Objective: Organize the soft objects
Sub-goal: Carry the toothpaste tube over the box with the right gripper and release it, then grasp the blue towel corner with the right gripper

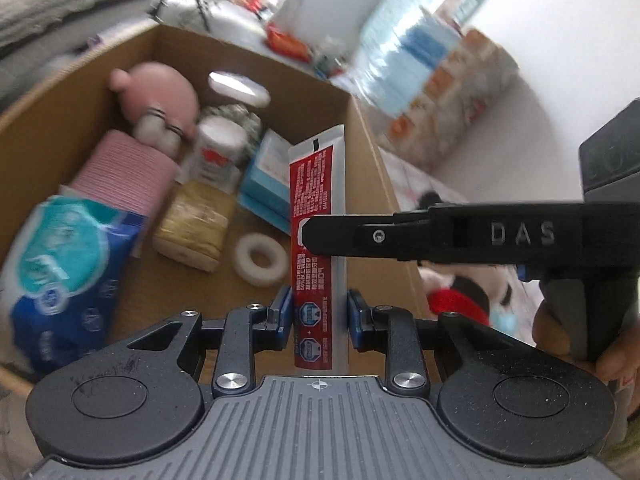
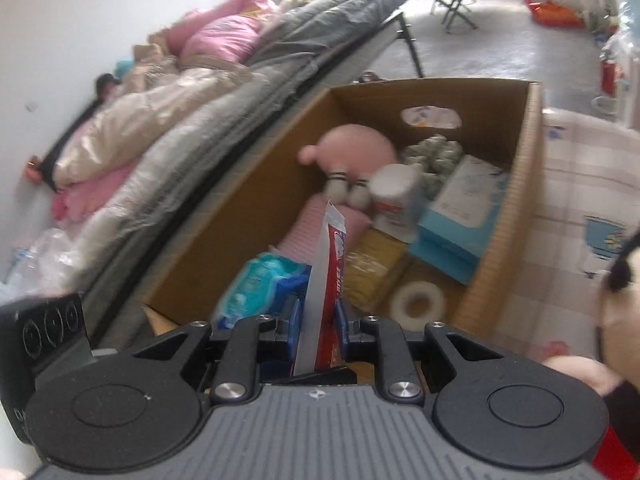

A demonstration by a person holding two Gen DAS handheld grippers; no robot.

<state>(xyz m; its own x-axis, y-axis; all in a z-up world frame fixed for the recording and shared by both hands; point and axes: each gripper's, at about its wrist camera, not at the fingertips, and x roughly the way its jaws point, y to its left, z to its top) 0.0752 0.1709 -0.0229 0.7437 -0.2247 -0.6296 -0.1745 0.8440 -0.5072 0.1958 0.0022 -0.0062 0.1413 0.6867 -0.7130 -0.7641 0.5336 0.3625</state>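
From the left wrist view, the red toothpaste tube (image 1: 316,216) is seen upright over the near edge of the cardboard box (image 1: 362,152), pinched between the blue pads of the left claw (image 1: 319,316), which is narrowed onto it, while a finger of the right claw (image 1: 360,236) crosses its middle; with two grips on one soft tube, it could be creased or pulled loose and dropped outside the box. From the right wrist view, the right claw (image 2: 318,330) is likewise seen closed narrowly on the tube, so an uneven release could tip it onto the tape roll (image 2: 418,304) or the blue wipes pack (image 2: 260,292).
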